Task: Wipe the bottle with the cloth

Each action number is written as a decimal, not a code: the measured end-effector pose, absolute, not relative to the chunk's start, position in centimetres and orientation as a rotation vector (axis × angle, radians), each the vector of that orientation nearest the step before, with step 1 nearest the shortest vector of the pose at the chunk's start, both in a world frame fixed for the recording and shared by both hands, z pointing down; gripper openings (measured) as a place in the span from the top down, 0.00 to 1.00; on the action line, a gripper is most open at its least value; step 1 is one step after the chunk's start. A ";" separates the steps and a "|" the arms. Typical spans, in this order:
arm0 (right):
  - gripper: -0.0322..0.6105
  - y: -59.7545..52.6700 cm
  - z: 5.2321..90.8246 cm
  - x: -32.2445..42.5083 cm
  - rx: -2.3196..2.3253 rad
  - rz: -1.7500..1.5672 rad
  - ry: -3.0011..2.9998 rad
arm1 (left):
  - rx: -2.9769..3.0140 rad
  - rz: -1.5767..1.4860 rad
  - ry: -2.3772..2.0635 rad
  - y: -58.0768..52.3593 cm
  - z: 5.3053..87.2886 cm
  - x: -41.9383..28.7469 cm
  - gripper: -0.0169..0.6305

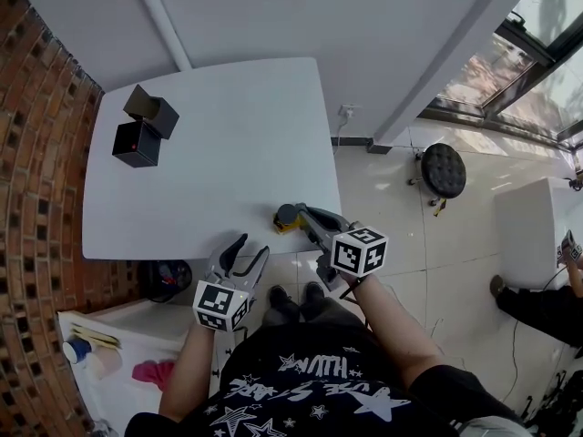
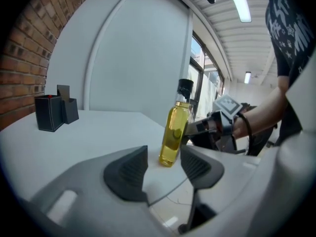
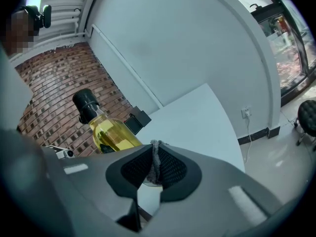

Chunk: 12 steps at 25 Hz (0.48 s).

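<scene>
A clear bottle (image 1: 287, 217) of yellow liquid with a black cap stands upright at the white table's (image 1: 219, 153) front right corner. My right gripper (image 1: 306, 217) is right beside it. In the right gripper view the gripper (image 3: 155, 154) is shut on a thin grey cloth (image 3: 156, 163), with the bottle (image 3: 111, 132) just left of the jaws. My left gripper (image 1: 252, 247) hangs in front of the table edge, left of the bottle. In the left gripper view that gripper (image 2: 165, 164) is open and holds nothing, and the bottle (image 2: 175, 132) stands a short way ahead of it.
Two black boxes (image 1: 144, 126) sit at the table's far left. A brick wall (image 1: 36, 198) runs along the left. A dark bin (image 1: 164, 279) is under the table, and a white shelf (image 1: 100, 335) is at lower left. A black stool (image 1: 444, 169) and a white block (image 1: 533, 230) stand at the right.
</scene>
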State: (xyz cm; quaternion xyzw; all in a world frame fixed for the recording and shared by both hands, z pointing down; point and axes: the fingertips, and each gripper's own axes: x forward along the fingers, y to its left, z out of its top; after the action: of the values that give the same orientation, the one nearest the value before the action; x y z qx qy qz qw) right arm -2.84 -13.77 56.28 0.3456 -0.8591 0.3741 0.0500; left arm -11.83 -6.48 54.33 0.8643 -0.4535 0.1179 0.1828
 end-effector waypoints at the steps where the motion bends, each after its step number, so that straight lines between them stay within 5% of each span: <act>1: 0.89 -13.8 56.7 -2.9 1.051 1.140 -2.605 | 2.432 0.328 -1.286 -6.4 54.3 -11.9 0.65; 12: 0.89 -13.7 58.0 -2.2 1.063 1.138 -2.540 | 2.385 0.345 -1.355 -6.1 54.6 -12.9 0.65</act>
State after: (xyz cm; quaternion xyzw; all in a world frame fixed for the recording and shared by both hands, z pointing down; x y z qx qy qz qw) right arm -2.18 -13.67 57.95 0.3557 -0.8498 0.3805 0.0809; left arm -12.91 -6.08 54.56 0.8473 -0.4816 0.1225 0.1875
